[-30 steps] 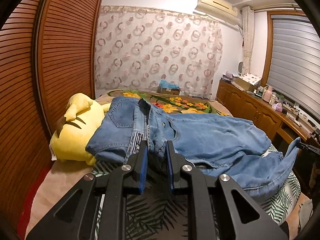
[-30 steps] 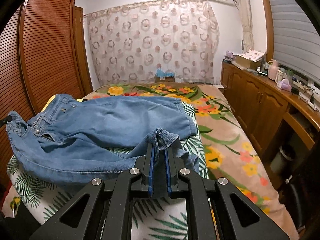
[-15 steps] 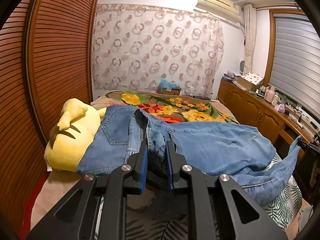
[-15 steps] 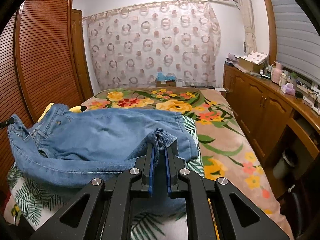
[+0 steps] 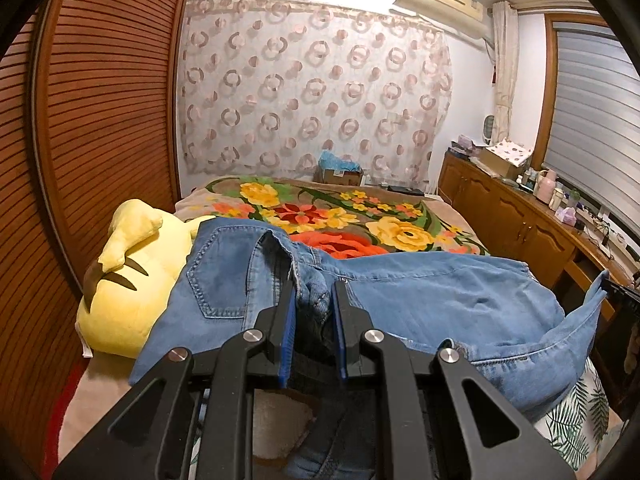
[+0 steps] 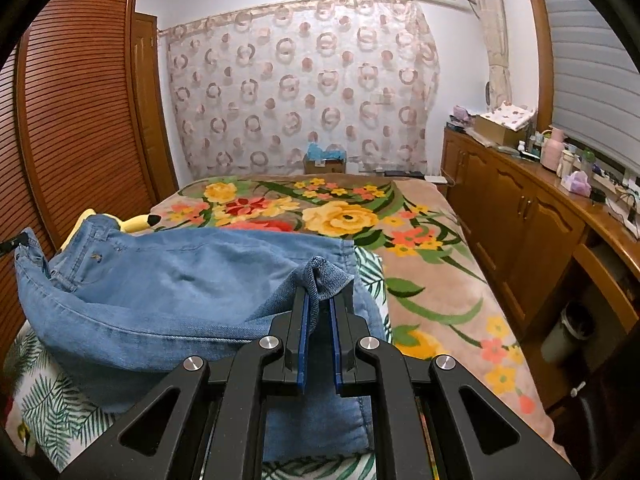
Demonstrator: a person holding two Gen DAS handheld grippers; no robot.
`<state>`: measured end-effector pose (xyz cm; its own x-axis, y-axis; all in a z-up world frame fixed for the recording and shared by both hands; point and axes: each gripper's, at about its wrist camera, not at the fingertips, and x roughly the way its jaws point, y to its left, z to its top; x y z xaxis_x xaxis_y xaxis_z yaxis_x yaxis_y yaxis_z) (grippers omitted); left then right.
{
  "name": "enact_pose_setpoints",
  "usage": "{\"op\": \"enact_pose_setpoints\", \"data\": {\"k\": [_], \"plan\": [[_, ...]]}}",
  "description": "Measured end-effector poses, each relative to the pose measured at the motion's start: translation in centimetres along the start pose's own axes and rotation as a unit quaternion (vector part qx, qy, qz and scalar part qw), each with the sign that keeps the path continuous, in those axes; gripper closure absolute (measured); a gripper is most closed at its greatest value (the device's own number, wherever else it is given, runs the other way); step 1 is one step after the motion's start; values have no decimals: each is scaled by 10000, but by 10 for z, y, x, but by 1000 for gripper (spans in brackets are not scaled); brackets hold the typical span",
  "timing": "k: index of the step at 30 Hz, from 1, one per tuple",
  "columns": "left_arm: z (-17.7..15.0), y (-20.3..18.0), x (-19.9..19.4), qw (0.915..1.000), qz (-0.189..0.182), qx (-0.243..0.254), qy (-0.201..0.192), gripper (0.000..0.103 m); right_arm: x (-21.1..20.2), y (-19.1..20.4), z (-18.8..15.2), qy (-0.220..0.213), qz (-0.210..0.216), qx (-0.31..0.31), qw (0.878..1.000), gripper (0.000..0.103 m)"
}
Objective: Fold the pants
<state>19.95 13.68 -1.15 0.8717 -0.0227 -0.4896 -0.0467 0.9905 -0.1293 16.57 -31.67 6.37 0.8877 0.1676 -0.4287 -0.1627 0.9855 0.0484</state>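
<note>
Light blue jeans hang lifted between my two grippers above the bed. My left gripper is shut on the bunched waistband by the fly, with a back pocket to its left. My right gripper is shut on the hem end of the jeans, which sag in a wide fold to the left. The lower part of the cloth is hidden behind both gripper bodies.
A yellow plush toy lies at the bed's left, by the slatted wardrobe. A floral blanket covers the far bed, a leaf-print sheet the near end. Wooden cabinets with clutter run along the right.
Both grippers have risen and drawn back with the jeans, lifting the cloth off the bed. More floral blanket shows behind. Both grips are unchanged.
</note>
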Motion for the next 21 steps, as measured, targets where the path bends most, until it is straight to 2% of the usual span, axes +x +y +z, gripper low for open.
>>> {"op": "enact_pose_setpoints", "data": {"k": [15,21], "plan": [[16,5,16,10000,-49,-43,-35,85,6,4,5,-225,-81,59,9997,94],[35,5,25,9999,-28,5,-152,85,9,2,16,-326,-116,2,9994,94]]}}
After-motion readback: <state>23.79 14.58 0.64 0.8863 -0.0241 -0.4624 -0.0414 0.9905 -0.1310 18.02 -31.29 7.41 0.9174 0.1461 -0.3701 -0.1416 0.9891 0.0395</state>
